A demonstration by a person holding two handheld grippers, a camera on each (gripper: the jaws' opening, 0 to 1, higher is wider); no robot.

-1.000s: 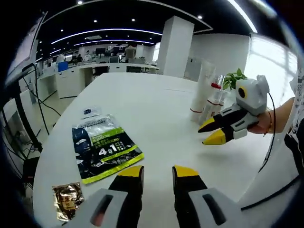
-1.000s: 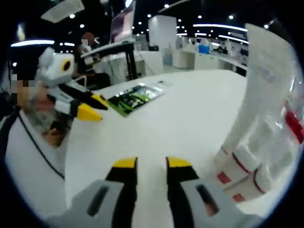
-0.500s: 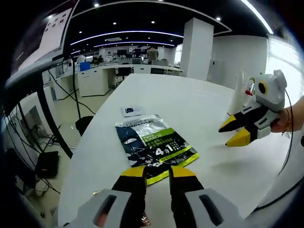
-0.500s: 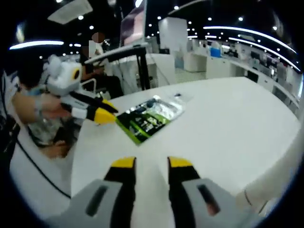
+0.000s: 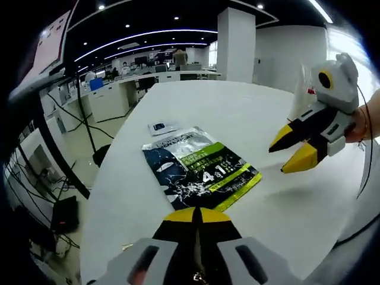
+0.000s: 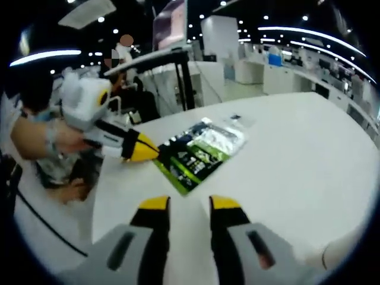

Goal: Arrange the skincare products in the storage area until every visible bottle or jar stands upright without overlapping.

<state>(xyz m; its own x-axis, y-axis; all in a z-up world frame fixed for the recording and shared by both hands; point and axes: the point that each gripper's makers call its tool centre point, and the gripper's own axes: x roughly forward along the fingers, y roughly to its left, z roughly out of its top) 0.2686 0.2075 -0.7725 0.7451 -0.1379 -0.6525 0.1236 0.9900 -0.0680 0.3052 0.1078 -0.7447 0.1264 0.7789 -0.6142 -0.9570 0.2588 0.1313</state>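
The white round-edged surface [image 5: 196, 113] takes up the middle of the left gripper view, running from the lower centre up toward an open office in the upper half, and it also spans the middle and right of the right gripper view [image 6: 285, 160]. On it lies a flat sachet pack [image 5: 199, 172], dark navy with a lime-green band and white "4 in 1" print; in the left gripper view it sits just above centre-bottom, its long axis running from upper left to lower right, flat on the surface and not upright. In the right gripper view the same pack [image 6: 199, 151] lies at centre, its long axis running from lower left to upper right. A small white card with a dark mark [image 5: 161, 126] lies just beyond the pack's upper left end, apart from it. At the far right edge of the left gripper view a pale clear tube with a red mark [image 5: 304, 95] stands upright, mostly hidden behind the other tool. The left tongs [image 5: 196, 215] rise from the bottom centre with yellow tips pressed together, holding nothing, just short of the pack's near edge; in the right gripper view they [image 6: 148, 151] come in from the left, level, tips beside the pack's lower left corner. The right tongs [image 6: 188, 205] are spread, empty, above bare surface; in the left gripper view they [image 5: 289, 151] reach in from the right, pointing lower left, held by a hand [image 5: 362, 119].
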